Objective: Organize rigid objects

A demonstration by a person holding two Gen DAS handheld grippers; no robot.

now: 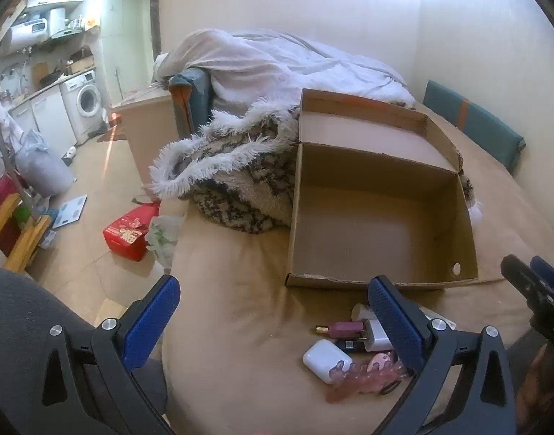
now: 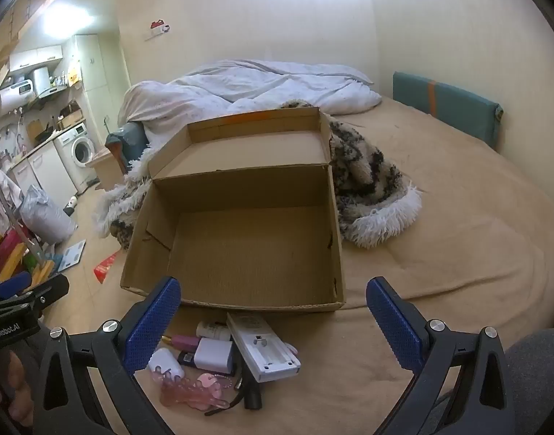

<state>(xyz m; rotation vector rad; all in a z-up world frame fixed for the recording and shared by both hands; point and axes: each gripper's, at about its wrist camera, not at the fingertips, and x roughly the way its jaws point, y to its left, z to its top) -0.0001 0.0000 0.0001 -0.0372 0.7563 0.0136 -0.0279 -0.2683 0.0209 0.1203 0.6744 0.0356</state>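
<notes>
While both grippers' fingers [image 2: 394, 320] stand wide and empty, your cardboard box [image 2: 237, 239] holds nothing; start on the near clutter, likely the remote [image 2: 262, 348].

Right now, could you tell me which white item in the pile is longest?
The white remote control, lying back-up: a long slab, unlike the rounded earbud case and boxy charger.

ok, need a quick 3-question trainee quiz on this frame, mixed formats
1. True or false: the cardboard box already holds some items.
2. Which lies nearest the box's front wall? A) white remote B) pink clip C) white earbud case
3. Fill in: both the left gripper and the right gripper have their jaws ____.

Key: 1 false, the box is empty. 2 A. 3 open, holding nothing.
</notes>
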